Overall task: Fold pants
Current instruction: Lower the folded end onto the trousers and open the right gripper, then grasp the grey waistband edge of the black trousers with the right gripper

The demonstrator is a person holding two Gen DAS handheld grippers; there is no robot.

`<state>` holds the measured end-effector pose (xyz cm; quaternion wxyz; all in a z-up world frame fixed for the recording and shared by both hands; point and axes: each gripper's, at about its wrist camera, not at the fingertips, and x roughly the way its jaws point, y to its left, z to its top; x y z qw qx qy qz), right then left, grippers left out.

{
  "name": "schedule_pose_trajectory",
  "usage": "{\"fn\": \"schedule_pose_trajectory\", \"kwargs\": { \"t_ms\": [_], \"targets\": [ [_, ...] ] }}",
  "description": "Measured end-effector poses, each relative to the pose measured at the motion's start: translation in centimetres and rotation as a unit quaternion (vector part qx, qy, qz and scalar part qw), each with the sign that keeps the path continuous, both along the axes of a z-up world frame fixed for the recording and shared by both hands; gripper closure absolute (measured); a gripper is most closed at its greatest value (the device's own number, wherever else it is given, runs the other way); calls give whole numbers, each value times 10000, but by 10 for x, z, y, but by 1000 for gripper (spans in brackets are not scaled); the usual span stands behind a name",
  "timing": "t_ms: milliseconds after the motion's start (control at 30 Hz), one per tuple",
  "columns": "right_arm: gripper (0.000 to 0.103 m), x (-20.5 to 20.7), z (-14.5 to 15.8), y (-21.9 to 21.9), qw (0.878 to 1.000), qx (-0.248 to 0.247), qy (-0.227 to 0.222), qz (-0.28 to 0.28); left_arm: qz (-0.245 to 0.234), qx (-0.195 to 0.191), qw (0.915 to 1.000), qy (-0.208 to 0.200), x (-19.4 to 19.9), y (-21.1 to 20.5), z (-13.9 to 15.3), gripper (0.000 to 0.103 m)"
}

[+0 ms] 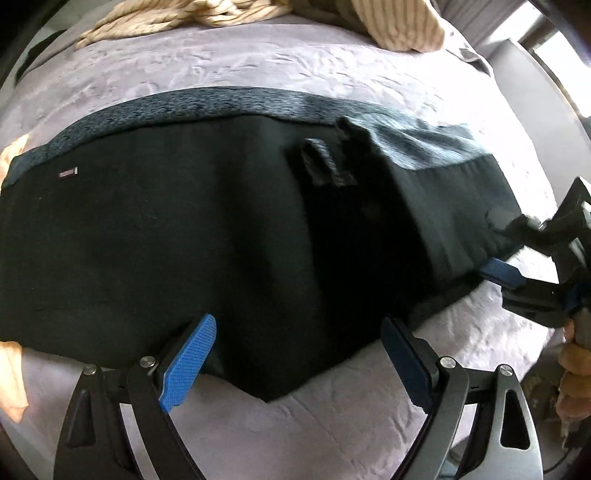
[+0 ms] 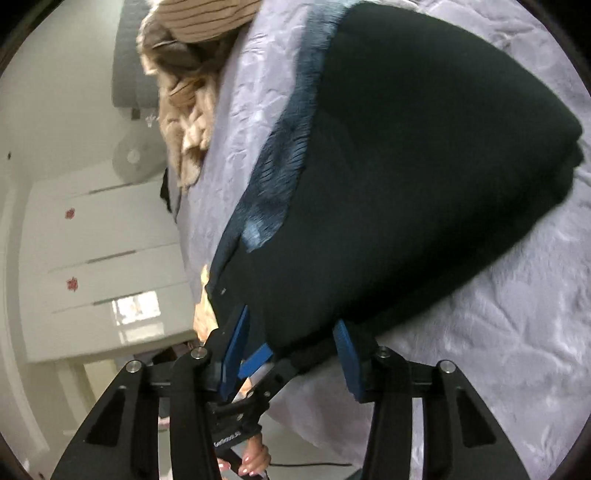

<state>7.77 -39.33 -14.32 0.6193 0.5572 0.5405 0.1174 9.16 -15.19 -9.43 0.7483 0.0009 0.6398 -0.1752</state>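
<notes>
Both sets of jaws stand wide apart w/ nothing between the blue pads. Left gripper (image 1: 297,356) hangs over the near edge of the pants, pads either side of a black fabric corner that points toward 6 o'clock in the left wrist view. Right gripper (image 2: 291,350) sits at one end of the pants; in the right wrist view the fabric edge lies just ahead of its pads, at approx 12 o'clock from them, but can't tell if the pads touch the cloth.

Bed (image 1: 229,66) is the biggest thing: covered in a pale lilac, crinkled spread, filling most of both views. Pants (image 1: 166,229) lie flat across it, running 9 to 3 o'clock in the left wrist view — black, w/ a grey-blue strip along the far edge and a tiny label near the 9 o'clock end. In the right wrist view the pants (image 2: 406,166) stretch from 6 toward 1 o'clock.

Beige striped blanket (image 1: 192,14) is bunched at 12 o'clock in the left wrist view, well apart from the pants. White drawers (image 2: 99,251) w/ red flower stickers stand beside the bed at 9 o'clock in the right wrist view.

Right gripper (image 1: 506,269) also shows at 3 o'clock in the left wrist view, one blue pad just beside the pants' end, other pad blurred.
</notes>
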Motion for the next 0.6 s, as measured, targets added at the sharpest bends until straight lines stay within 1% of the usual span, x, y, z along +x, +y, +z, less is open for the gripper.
{"fn": "schedule_pose_trajectory", "kwargs": {
  "t_ms": [33,67,100,133,200,233,267,300,400,433,467,500,533,567,600],
  "targets": [
    [80,2,-3,-1,10000,23,79,-45,32,5,10000,6,1,1,0,11],
    [92,6,-9,0,9997,19,219,-82,80,19,10000,4,3,0,1,11],
    [97,6,-11,-1,9995,-7,297,-107,98,31,9999,-16,4,-1,2,11],
    [98,5,-9,-1,9995,55,275,-157,109,42,9999,-47,5,0,5,11],
    [98,6,6,4,9997,166,-47,-182,183,67,9996,-192,4,3,13,11],
    [98,4,15,7,9998,109,-161,-76,223,69,9995,-213,4,6,15,11],
    [98,1,19,12,9998,-8,-175,62,299,94,9993,-198,3,11,14,11],
    [98,-1,15,16,9998,-77,-104,131,345,135,9992,-174,5,16,11,11],
    [98,-1,-17,28,9991,-172,320,230,495,314,9983,-57,8,25,6,11],
    [96,-1,-23,31,9988,-142,387,266,516,327,9981,-59,9,27,7,11],
    [95,0,-22,31,9990,-85,338,263,542,325,9980,-92,9,29,9,11],
    [91,-2,-18,30,9992,-43,259,288,569,319,9978,-140,10,32,11,11],
    [75,-3,-12,30,9989,1,172,436,579,320,9977,-148,10,33,12,11],
    [63,-5,-6,31,9982,-31,108,581,592,317,9977,-129,12,35,12,11],
    [41,-7,-2,31,9976,-150,79,676,608,314,9976,-120,12,35,12,11]
  ]
}}
